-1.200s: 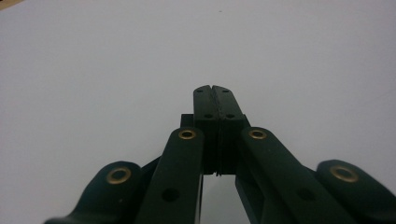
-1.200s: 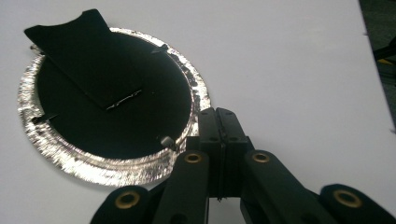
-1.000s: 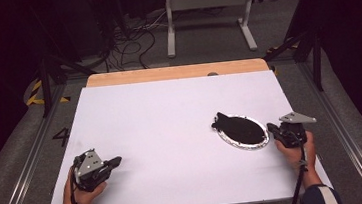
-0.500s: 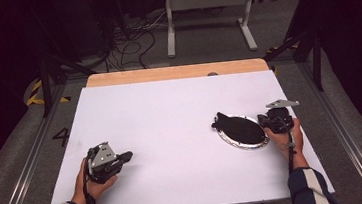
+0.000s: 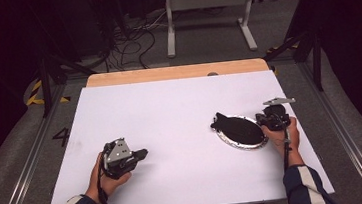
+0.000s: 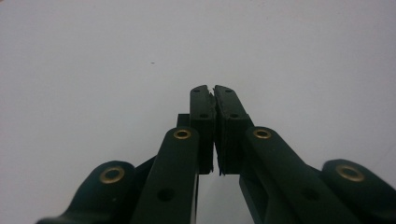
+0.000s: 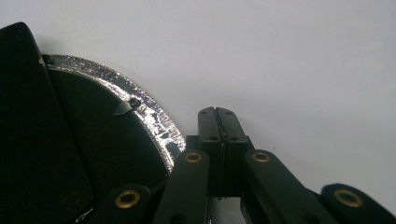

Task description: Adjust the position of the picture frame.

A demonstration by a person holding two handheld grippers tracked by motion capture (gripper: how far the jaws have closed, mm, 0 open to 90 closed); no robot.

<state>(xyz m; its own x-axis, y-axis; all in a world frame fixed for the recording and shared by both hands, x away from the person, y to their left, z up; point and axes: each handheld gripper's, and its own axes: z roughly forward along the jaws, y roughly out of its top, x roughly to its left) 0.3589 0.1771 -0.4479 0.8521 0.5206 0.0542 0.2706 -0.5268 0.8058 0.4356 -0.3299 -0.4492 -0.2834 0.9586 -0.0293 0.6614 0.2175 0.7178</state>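
Silver-rimmed black plate (image 5: pixel 242 132) lies at the desk's (image 5: pixel 170 113) 4 o'clock. Right tongs (image 5: pixel 260 120), clenched empty, sit beside its rim for a grasp; left tongs (image 5: pixel 143 153), clenched, rest at 8 o'clock.

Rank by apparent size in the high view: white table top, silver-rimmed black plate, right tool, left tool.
1. White table top: largest by far.
2. Silver-rimmed black plate.
3. Left tool and right tool: look alike, so no ranking between them.

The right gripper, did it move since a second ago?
Yes. The right gripper has gone forward and toward the table's middle. Before, it sat just off the shiny round plate; now its shut jaws are at that plate's right rim.
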